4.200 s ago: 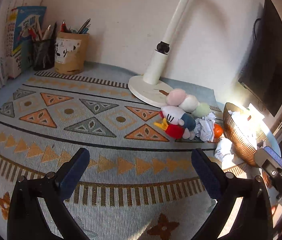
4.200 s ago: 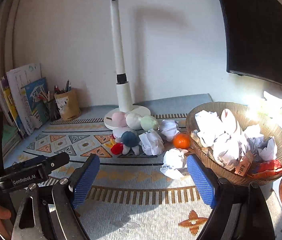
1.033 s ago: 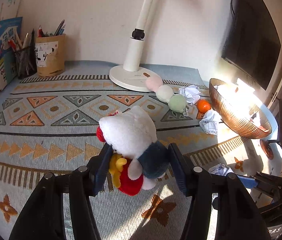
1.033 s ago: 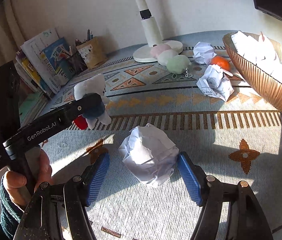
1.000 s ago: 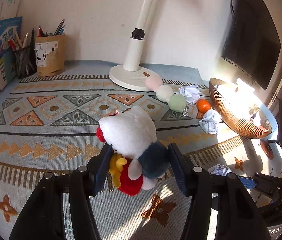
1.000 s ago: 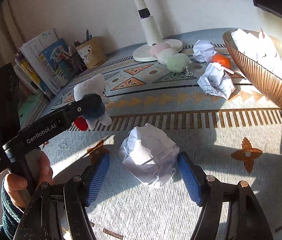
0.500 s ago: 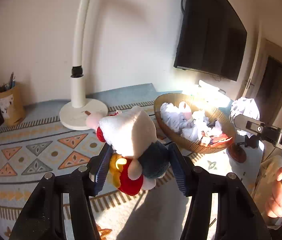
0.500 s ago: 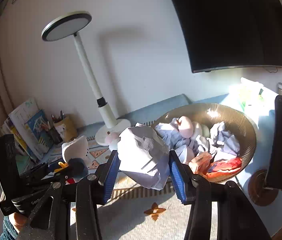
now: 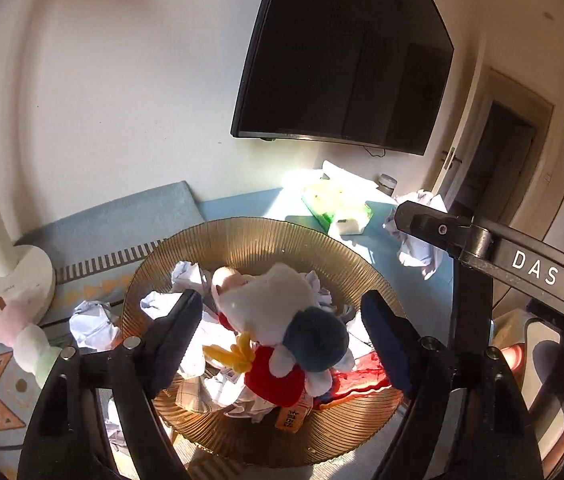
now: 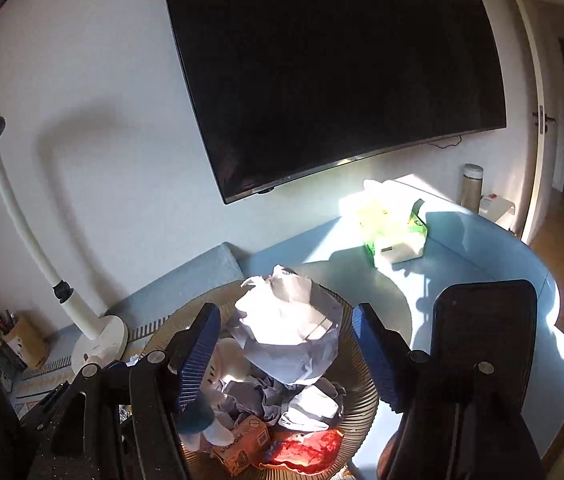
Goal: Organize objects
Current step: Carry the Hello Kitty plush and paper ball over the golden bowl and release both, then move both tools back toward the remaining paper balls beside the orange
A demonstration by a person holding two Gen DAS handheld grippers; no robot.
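White, navy and red plush, the stuffed toy (image 9: 282, 328) sits between our left gripper (image 9: 287, 336) pads, which are opening: a clear gap shows on each side, so it is no longer pinched. A second ago it was clamped low over the patterned mat; now it hangs right above the ribbed amber bowl (image 9: 258, 240), over the crumpled papers already inside. We judge this a release in progress, with the toy about to settle in the bowl.

The crumpled paper ball (image 10: 287, 328) tells the same story on our right gripper (image 10: 285, 344). A second ago it lay on the mat between blue pads; now it is above the same bowl, jaws opening, with daylight on both sides of the paper. Two loose items leave the mat at once, which moves the tidying on well.

More paper (image 9: 92, 322) and the pastel plush string (image 9: 28, 340) remain on the mat by the lamp base (image 9: 10, 280).

Readable writing: "DAS" (image 9: 533, 270) on the right gripper's arm. An orange tag (image 9: 291, 420) in the bowl bears characters we cannot make out; the small carton (image 10: 244, 442) there is printed but illegible.
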